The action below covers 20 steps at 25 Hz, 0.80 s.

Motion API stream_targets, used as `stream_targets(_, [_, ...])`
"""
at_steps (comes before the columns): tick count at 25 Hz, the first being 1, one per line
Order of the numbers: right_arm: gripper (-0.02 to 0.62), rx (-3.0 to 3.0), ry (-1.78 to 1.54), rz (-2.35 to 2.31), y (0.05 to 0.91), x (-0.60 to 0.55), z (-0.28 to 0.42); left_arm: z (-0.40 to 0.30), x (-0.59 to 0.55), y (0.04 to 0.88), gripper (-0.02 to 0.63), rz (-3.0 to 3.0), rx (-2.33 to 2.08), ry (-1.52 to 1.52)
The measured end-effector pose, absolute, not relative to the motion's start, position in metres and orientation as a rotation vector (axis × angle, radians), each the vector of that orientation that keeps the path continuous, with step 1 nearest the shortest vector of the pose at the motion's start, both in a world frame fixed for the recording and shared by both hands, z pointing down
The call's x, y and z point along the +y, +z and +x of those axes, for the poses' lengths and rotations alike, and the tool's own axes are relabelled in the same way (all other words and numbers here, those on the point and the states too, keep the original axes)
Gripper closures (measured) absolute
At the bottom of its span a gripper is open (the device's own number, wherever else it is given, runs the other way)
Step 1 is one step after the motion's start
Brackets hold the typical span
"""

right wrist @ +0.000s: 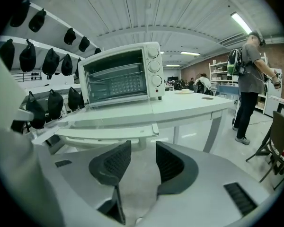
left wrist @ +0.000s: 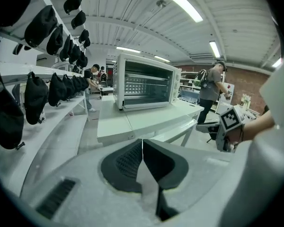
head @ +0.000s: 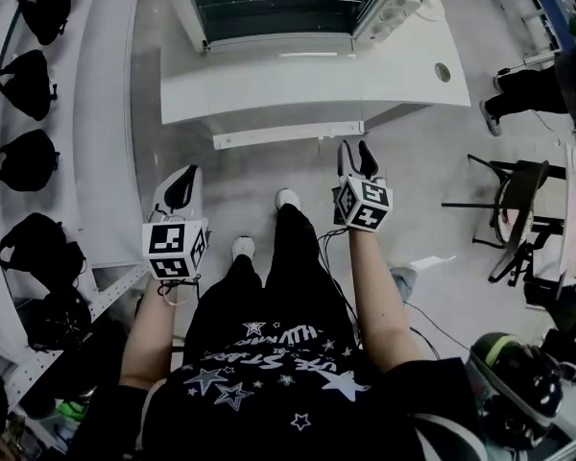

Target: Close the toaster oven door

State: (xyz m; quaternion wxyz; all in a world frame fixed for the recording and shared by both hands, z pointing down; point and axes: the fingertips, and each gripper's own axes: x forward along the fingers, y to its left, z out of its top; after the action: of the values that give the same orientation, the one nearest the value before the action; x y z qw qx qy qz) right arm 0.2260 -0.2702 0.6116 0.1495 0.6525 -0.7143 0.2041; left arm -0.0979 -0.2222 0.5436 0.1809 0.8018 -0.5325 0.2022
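A white toaster oven (head: 298, 3) stands on a white table (head: 413, 65), and its door (head: 278, 89) is folded down flat toward me. The door's handle bar (head: 288, 134) is at its near edge. The oven (right wrist: 118, 74) and its lowered door (right wrist: 104, 131) also show in the right gripper view. My right gripper (head: 357, 152) is open with nothing between its pads (right wrist: 168, 162), just short of the handle's right end. My left gripper (head: 180, 188) hangs lower and left of the door, its pads (left wrist: 128, 160) shut together on nothing. The oven (left wrist: 144, 82) is well ahead of it.
Shelves with several black caps (head: 24, 84) run along the left. A dark chair (head: 518, 200) stands at the right and a helmet (head: 514, 373) lies at the lower right. A person with a backpack (right wrist: 248, 65) stands beyond the table. My feet (head: 286, 198) are below the door.
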Motion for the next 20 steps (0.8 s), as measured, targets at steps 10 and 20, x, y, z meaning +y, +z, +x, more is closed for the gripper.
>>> stream_targets(10, [0.442,-2.141,0.544,1.813,0.636,-0.295,0.223,-0.089,-0.226,0.560,0.584,2.213,-1.529,0.615])
stream_targets(20, [0.443,-2.260,0.451,1.821,0.629,-0.298,0.223,-0.086,-0.229,0.567,0.584,2.196,-1.534,0.626])
